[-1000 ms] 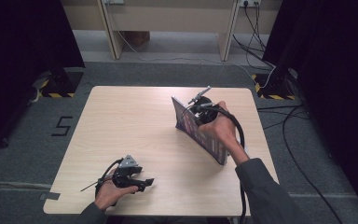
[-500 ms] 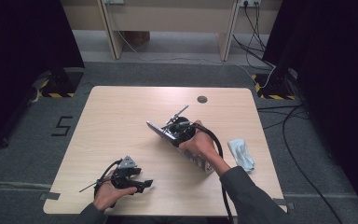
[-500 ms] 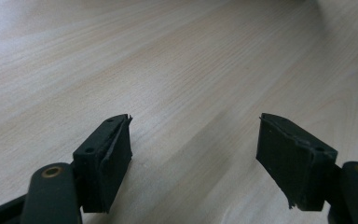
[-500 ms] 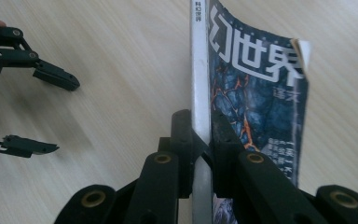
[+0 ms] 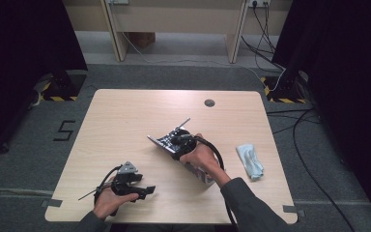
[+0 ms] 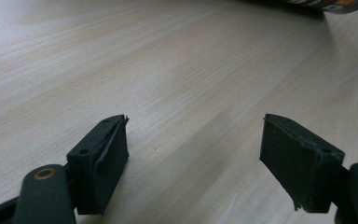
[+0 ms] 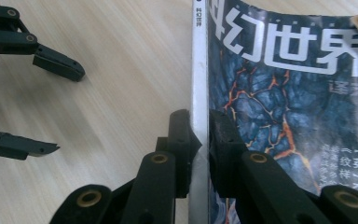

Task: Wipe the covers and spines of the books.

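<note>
Left claw (image 5: 147, 192): mine, jaws apart, empty, low over worktop (image 5: 125, 125) near front edge.
Magazine (image 5: 166, 141): right of and beyond left claw, well apart, tilted off the worktop; long axis runs toward the far left.
Right claw (image 7: 200, 140): clamped on magazine's spine edge.
Nearer hand: right.

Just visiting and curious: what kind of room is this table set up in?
Probably a lab or recording studio: black curtains hang at both sides, cables trail over grey carpet, and the table has tape marks beside it.
</note>
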`<state>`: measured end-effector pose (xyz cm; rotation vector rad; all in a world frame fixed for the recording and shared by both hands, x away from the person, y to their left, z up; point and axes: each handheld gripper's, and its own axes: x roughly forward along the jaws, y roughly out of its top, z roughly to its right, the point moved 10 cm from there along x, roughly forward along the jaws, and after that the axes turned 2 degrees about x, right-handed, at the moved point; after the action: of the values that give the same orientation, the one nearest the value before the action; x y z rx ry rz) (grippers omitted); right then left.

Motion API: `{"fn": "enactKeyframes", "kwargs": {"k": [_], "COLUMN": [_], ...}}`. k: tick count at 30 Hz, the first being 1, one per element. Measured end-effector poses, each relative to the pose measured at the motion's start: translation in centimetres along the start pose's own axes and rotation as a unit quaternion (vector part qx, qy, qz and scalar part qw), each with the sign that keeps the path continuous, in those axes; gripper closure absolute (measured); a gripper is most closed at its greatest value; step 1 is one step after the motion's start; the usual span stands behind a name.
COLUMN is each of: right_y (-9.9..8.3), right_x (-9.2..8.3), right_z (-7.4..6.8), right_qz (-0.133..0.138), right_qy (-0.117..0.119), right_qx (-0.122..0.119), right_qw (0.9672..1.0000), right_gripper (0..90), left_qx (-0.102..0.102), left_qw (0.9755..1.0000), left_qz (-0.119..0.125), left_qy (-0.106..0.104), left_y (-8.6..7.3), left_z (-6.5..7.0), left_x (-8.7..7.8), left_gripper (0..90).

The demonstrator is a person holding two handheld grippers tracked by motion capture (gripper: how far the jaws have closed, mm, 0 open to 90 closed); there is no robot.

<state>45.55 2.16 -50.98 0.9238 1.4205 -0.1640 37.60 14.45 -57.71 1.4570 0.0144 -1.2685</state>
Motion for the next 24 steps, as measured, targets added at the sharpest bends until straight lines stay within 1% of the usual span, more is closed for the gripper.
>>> {"fn": "enactKeyframes", "kwargs": {"k": [5, 10, 12, 13, 15, 18, 20, 23, 24], "right_y": [0.0, -0.3, -0.3, -0.3, -0.5, -0.8, -0.9, -0.7, -0.6], "right_x": [0.4, 1.0, 1.2, 1.3, 1.5, 2.0, 2.2, 2.4, 2.2], "right_z": [-0.2, -0.6, -0.8, -1.0, -1.2, -1.8, -1.9, -2.3, -2.5], "right_qz": [-0.002, -0.006, -0.008, -0.006, -0.006, -0.006, -0.008, 0.0, 0.006], "right_qy": [0.004, 0.015, 0.024, 0.029, 0.033, 0.048, 0.049, 0.063, 0.076], "right_qx": [-0.001, 0.001, 0.004, 0.01, 0.008, 0.014, 0.012, 0.023, 0.032], "right_qw": [1.0, 0.9999, 0.9997, 0.9995, 0.9994, 0.9987, 0.9987, 0.9978, 0.9966], "right_gripper": [79.9, 77.4, 74.8, 74.2, 72.4, 69.8, 69.3, 69.1, 69.1], "left_qx": [0.006, 0.008, 0.008, 0.009, 0.01, 0.011, 0.01, 0.01, 0.01], "left_qw": [1.0, 1.0, 1.0, 0.9999, 0.9999, 0.9999, 0.9999, 0.9999, 0.9999], "left_qz": [-0.003, -0.005, -0.005, -0.005, -0.004, -0.005, -0.005, -0.005, -0.005], "left_qy": [-0.001, -0.001, 0.001, 0.001, 0.002, 0.001, 0.001, 0.002, 0.002], "left_y": [-0.1, 0.0, 0.0, 0.0, 0.0, 0.0, 0.0, 0.0, 0.0], "left_z": [0.2, 0.1, 0.1, 0.1, 0.2, 0.3, 0.3, 0.3, 0.3], "left_x": [0.1, 0.2, 0.2, 0.2, 0.2, 0.3, 0.3, 0.3, 0.3], "left_gripper": [22.4, 22.3, 22.3, 22.2, 22.1, 21.9, 21.9, 21.8, 21.8]}}
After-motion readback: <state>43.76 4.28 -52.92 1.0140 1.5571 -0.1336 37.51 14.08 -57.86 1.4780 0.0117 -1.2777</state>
